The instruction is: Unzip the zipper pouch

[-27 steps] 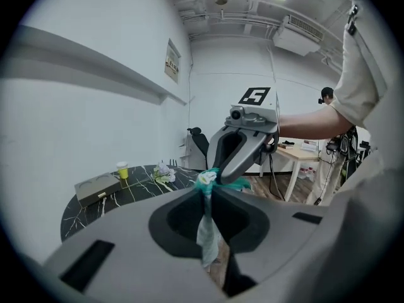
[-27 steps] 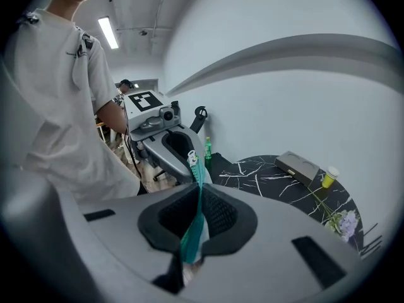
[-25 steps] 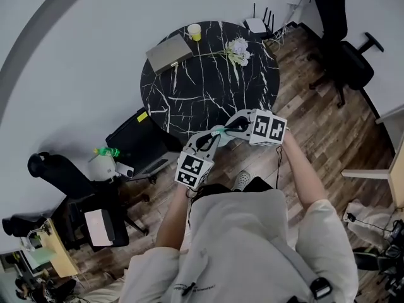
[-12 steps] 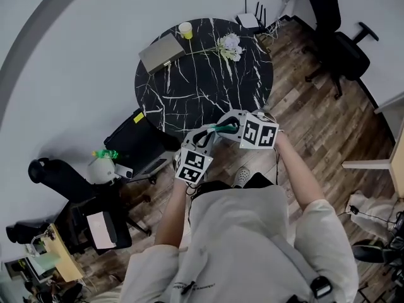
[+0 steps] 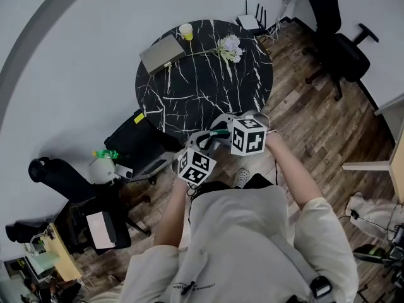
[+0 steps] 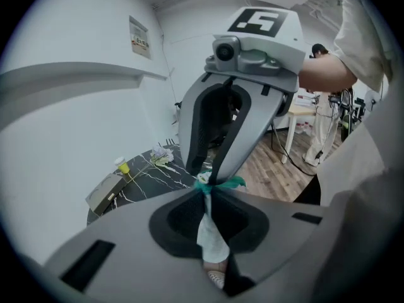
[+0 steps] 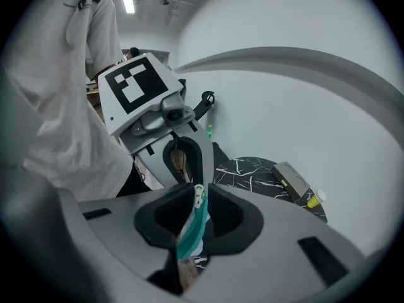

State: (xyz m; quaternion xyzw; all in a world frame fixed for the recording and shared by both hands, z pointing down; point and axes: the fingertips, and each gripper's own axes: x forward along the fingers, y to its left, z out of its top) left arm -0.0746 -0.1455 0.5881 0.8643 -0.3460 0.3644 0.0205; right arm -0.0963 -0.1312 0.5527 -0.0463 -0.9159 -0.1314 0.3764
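- Round black marble desk [image 5: 208, 87] with white veining; it stands on a brown wooden plank floor [image 5: 315, 125] against a pale wall [image 5: 76, 74].
- Flat grey box [image 5: 162, 52], lying near the desk's far left edge.
- Small yellow cup [image 5: 185, 30], upright at the far rim, just beyond the box.
- Pale artificial flowers [image 5: 230, 45] on a thin stem, laid across the far right of the desk.
- White box with black aerials [image 5: 250, 21], on the floor behind the desk.
- Black office chair [image 5: 334, 40], far right; a second black chair [image 5: 60, 175] at the left, with a green bottle [image 5: 106, 153] near it.
- Teal-and-white fabric zipper pouch [image 7: 189, 235], held in the air off the desk's near edge, between the two grippers and in front of the person's torso.
- Left hand-held gripper [image 6: 207, 191]: jaws closed tight on the pouch's white cloth.
- Right hand-held gripper [image 7: 201, 189]: jaws have just been opening and stand slightly apart, with the pouch's teal edge and white zipper pull between them.
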